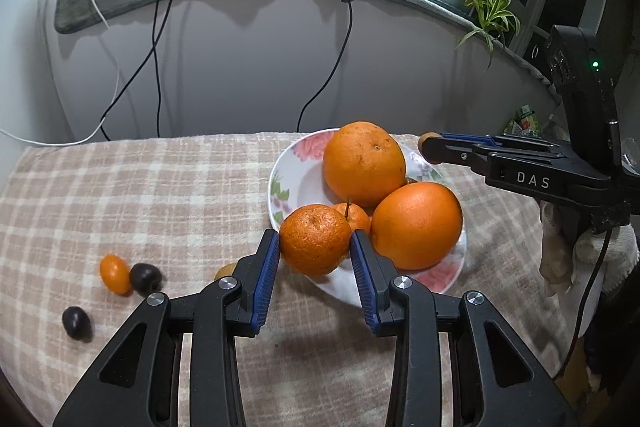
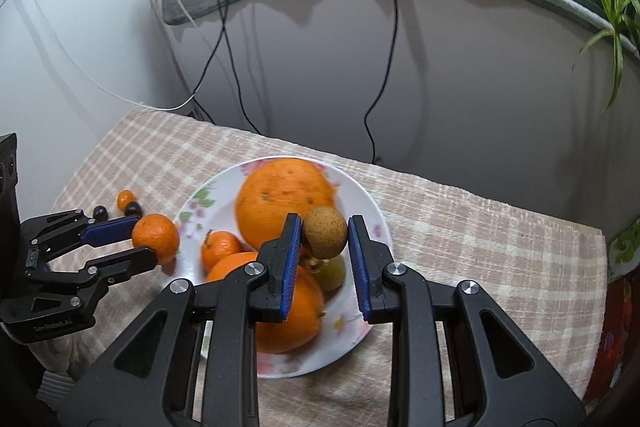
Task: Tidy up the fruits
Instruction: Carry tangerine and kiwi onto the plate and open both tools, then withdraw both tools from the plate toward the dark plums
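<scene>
White plate (image 1: pixel 276 183) with pink flowers and green leaves holds orange oranges (image 1: pixel 364 163). Beside the plate, beige-and-cream plaid cloth (image 1: pixel 140 195) carries an orange kumquat (image 1: pixel 115 274) and dark purple fruits (image 1: pixel 76 323). Black grippers have blue pads (image 1: pixel 267 279).

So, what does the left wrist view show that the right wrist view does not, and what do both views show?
Only the left wrist view shows a small tan round fruit lying on the checked cloth behind the left gripper's finger.

Only the right wrist view shows a yellow-green fruit in the plate, under the brown round fruit in the right gripper.

Both show the flowered white plate of oranges, the left gripper shut on the rough orange mandarin, two dark plums and a small oval orange kumquat.
</scene>
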`<state>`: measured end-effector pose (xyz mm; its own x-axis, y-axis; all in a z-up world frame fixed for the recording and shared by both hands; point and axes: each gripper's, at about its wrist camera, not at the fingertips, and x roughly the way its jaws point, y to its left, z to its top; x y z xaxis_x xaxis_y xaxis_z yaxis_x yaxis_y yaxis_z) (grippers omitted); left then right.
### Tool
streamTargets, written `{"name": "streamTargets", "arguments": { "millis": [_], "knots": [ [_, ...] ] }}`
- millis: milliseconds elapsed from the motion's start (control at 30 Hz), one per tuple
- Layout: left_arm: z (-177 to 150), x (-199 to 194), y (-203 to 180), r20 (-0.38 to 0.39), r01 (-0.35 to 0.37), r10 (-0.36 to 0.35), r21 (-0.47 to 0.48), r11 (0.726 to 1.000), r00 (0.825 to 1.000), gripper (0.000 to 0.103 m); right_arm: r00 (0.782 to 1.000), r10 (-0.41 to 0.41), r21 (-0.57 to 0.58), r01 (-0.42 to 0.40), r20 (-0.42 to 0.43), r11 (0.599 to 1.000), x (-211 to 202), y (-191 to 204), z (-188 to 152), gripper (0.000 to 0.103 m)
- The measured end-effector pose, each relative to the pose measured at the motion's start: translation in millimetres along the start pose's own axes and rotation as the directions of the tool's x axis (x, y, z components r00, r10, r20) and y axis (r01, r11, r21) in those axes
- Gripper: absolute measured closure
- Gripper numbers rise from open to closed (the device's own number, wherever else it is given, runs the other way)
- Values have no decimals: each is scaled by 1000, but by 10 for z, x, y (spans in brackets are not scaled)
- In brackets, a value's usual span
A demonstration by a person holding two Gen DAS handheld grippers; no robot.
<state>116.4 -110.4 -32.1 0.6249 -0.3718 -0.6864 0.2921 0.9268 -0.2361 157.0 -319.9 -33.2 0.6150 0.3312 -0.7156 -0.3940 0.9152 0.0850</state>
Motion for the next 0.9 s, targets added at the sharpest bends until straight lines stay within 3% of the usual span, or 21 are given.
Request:
{"name": "streamTargets", "arguments": {
  "millis": [500,567,633,700,900],
  "knots": [
    [62,42,-27,10,-1,1,15,1000,1000,67,1000,12,31,-11,-24,999,167,-133,-23,78],
    [66,26,-38,14,-2,1,21,1000,1000,59,1000,12,27,-12,-22,1000,172,-116,-17,76],
    [72,12,-45,18,-4,3,23,1000,1000,51,1000,5,22,-5,-17,1000,167,-100,-16,64],
    [75,3,-40,20,-5,5,20,1000,1000,49,1000,-2,18,2,-2,1000,138,-84,-12,43],
    [55,-4,-15,16,-5,5,12,1000,1000,44,1000,-15,9,15,17,1000,69,-37,-1,26]
  ]
}}
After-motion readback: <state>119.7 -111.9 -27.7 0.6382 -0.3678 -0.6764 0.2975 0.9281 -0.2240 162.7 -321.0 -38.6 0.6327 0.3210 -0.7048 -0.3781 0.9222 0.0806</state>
